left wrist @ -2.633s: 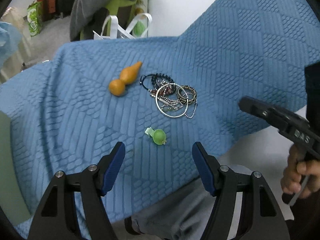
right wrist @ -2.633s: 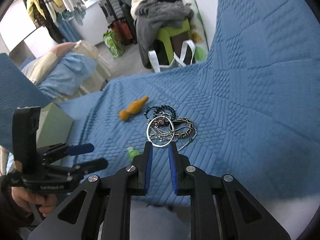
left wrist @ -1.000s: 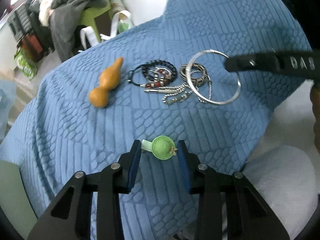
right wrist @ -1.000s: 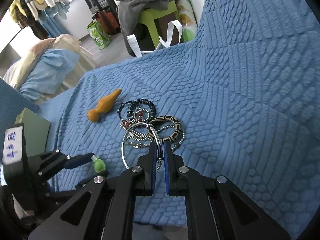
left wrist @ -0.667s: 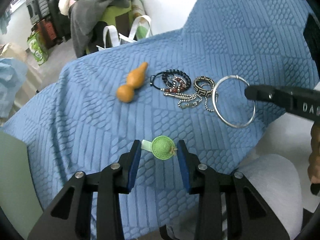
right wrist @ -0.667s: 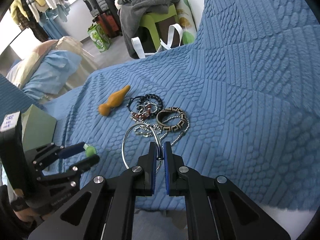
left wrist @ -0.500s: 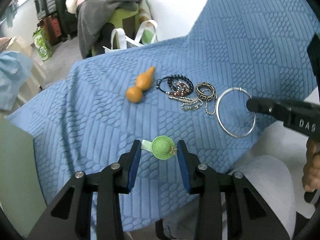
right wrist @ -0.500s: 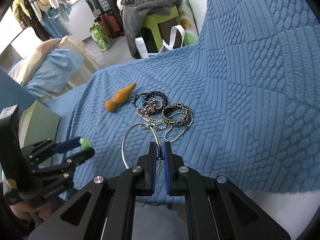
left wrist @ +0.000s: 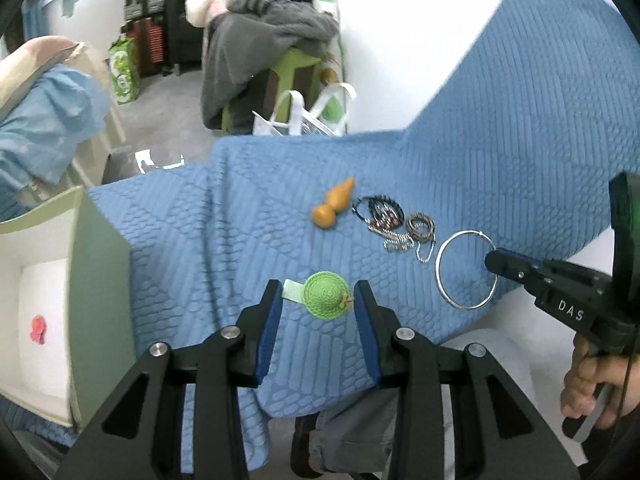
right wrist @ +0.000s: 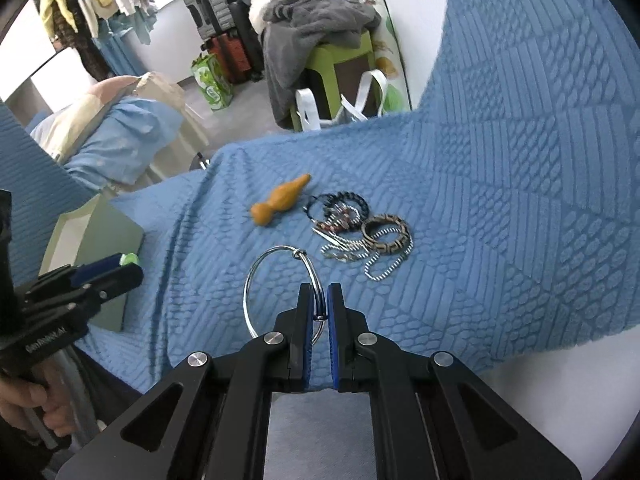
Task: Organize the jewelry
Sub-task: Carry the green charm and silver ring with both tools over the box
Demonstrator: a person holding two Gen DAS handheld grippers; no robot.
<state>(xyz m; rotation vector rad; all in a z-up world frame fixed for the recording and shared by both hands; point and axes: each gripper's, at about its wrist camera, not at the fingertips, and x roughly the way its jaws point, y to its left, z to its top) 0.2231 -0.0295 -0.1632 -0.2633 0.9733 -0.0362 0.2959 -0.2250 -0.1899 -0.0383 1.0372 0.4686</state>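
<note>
Left wrist view: left gripper [left wrist: 316, 304] grasps green hat clip [left wrist: 326, 300], likely bound for open box [left wrist: 76, 264] | right gripper [right wrist: 318, 306] clenched on silver bangle [right wrist: 280, 280], lifted clear of jewelry pile [right wrist: 360, 232]

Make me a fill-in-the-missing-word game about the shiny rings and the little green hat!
1. The right gripper is shut on a big ____ ring.
2. The left gripper holds a little hat coloured ____.
3. The orange gourd lies on a ____ blanket.
4. Inside the open box sits something ____.

Missing words: silver; green; blue; pink
</note>
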